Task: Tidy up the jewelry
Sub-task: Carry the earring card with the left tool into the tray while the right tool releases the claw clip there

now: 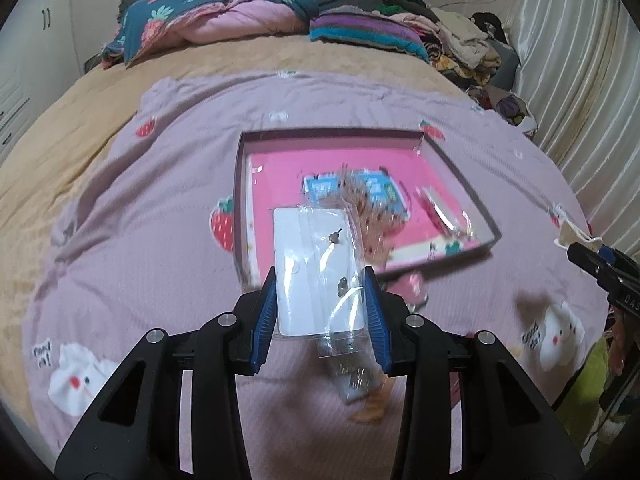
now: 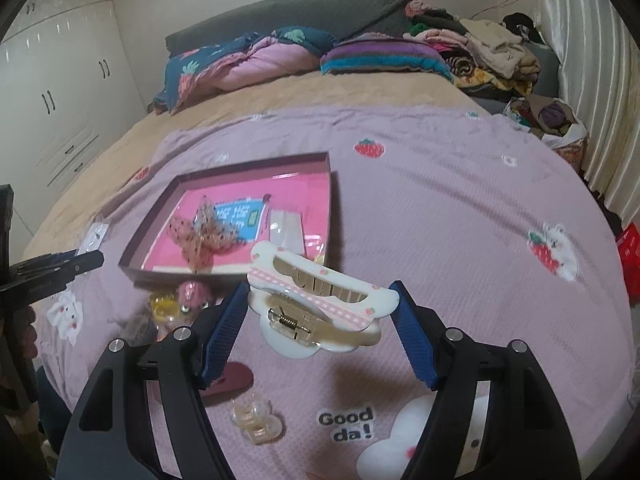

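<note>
Left gripper pinching clear crinkled earring packet with white card, right gripper clamping glossy cloud-shaped hair claw, "Good da!" printed blanket beneath, shallow pink-lined tray ahead.

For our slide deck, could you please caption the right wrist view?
Right tool holds a white hair claw clip above the pink-lined tray on the bed.

Around your work area you have:
- a lilac blanket with strawberry and bunny prints, spread over a tan bedspread;
- at the far end, a rumpled navy-and-pink quilt against a grey headboard cushion, with a striped pillow to its right;
- far right, a heap of clothes beside a white curtain;
- left, white cupboards.
</note>
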